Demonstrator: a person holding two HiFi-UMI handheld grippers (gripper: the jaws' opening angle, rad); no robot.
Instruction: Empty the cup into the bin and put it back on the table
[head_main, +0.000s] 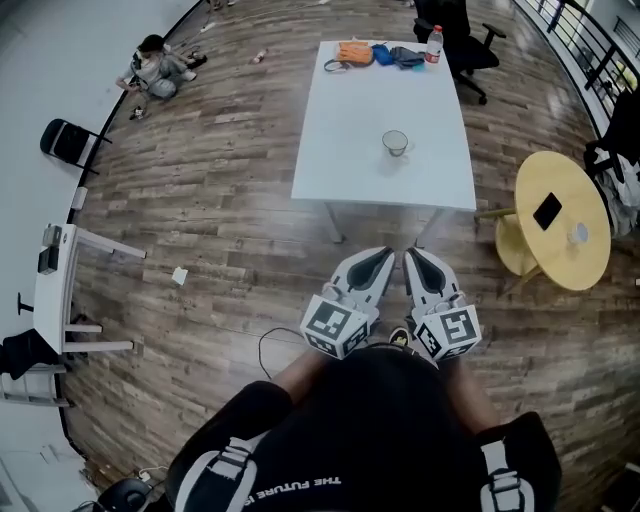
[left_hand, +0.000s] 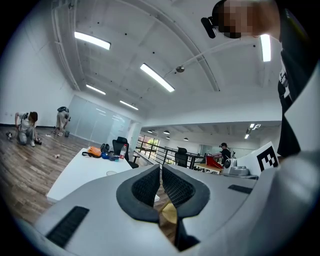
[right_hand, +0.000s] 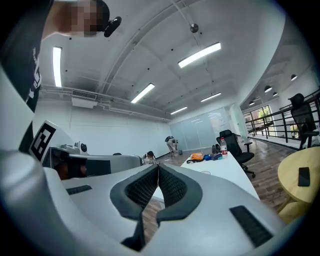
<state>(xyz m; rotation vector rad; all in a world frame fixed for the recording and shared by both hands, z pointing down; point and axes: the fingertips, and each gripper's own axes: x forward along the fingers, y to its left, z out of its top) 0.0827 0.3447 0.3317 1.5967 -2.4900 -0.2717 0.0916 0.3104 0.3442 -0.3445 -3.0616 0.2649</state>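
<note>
White tabletop (head_main: 350, 130) fills the upper middle of the head view, standing on a wooden plank floor (head_main: 220, 200). The cup (head_main: 395, 143), clear and upright, stands alone on the nearer half of the tabletop, a little right of its middle and well in from every edge. Along the far edge lie an orange bag (head_main: 354, 52), a blue bundle (head_main: 384, 54) and a dark pouch (head_main: 407, 57), side by side, with a red-capped bottle (head_main: 433, 45) upright at the far right corner.

Both grippers are held close in front of the person, short of the tabletop's near edge and well apart from the cup. The left gripper (head_main: 385, 252) has its jaws pressed together with nothing between them; its own view shows the ribbed pads meeting along a thin seam. The right gripper (head_main: 412, 253) sits just beside it, and its jaws are likewise closed and empty. The two point level toward the table, their tips near each other.

To the right of the white table stands a round yellow table (head_main: 575, 270) carrying a black phone (head_main: 548, 211) and a small pale object too small to identify. A black office chair (head_main: 465, 30) stands past the far right corner. On the floor to the left lies a scrap of paper (head_main: 180, 276), a black folding chair (head_main: 68, 140) stands by the wall, and another person (head_main: 155, 68) crouches on the floor beyond it.
</note>
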